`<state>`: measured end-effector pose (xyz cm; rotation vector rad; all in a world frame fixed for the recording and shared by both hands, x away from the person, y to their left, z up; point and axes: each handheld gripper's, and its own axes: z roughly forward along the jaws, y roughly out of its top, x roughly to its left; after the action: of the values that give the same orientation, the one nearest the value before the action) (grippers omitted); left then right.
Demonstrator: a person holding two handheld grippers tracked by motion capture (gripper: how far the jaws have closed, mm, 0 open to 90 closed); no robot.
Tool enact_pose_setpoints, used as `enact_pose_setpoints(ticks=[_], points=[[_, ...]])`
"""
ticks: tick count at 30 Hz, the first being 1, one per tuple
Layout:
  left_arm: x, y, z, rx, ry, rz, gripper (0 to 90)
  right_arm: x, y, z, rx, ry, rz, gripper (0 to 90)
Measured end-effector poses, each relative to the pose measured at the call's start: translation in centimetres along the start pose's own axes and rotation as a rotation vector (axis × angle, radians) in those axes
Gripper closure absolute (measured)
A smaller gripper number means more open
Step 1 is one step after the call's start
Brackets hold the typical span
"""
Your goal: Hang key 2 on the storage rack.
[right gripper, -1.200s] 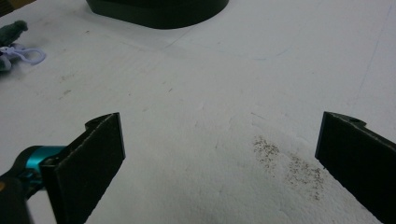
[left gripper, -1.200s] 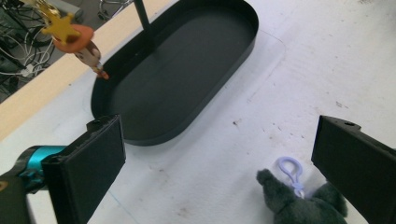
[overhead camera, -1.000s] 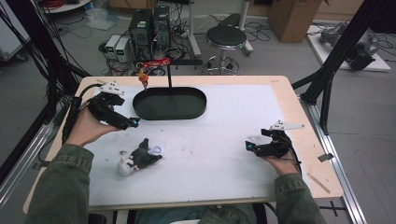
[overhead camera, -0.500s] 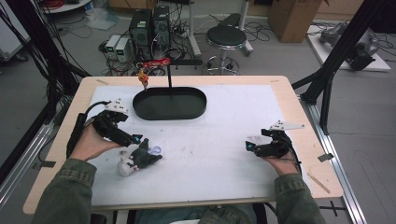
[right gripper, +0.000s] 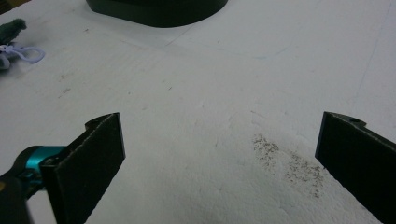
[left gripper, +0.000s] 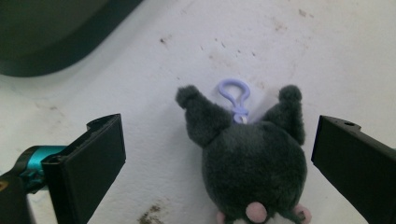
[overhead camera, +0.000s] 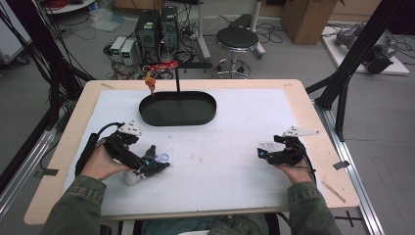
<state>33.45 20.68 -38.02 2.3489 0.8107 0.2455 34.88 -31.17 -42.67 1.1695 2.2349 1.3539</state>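
Left gripper view: one grey plush toy (left gripper: 254, 161) lies between two wide-open fingers (left gripper: 91, 163), ungripped; right gripper (right gripper: 224, 158) gapes empty.

Left hand-held gripper (overhead camera: 147, 166) low over the near left of the worktop (overhead camera: 313, 127), jaws spread wide apart, pointing right and slightly near. Left hand (overhead camera: 100, 164) wrapped around its rear, green-sleeved forearm (overhead camera: 73, 208) coming in from the near edge. Right hand-held gripper (overhead camera: 260, 154) at the near right, jaws likewise wide apart, aimed left toward the middle. Right hand (overhead camera: 293, 171) behind it, forearm (overhead camera: 311, 210) angled in from the near edge.
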Motion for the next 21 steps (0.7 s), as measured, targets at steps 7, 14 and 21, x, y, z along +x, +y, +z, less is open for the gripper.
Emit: enact_pose_setpoints(ticks=[7, 14, 21], points=[[-1.0, -1.0, 1.0, 0.064, -0.026, 0.002, 3.4, 0.0, 0.0, 0.0, 0.004, -0.002, 0.005, 0.4], [-1.4, -2.3, 1.4, 0.104, -0.056, -0.012, 3.4, 0.0, 0.0, -0.1, 0.002, -0.002, 0.006, 0.4], [-1.4, -3.2, 1.3, 0.134, -0.093, -0.049, 6.1, 0.0, 0.0, -0.1, 0.002, -0.003, 0.005, 0.4]])
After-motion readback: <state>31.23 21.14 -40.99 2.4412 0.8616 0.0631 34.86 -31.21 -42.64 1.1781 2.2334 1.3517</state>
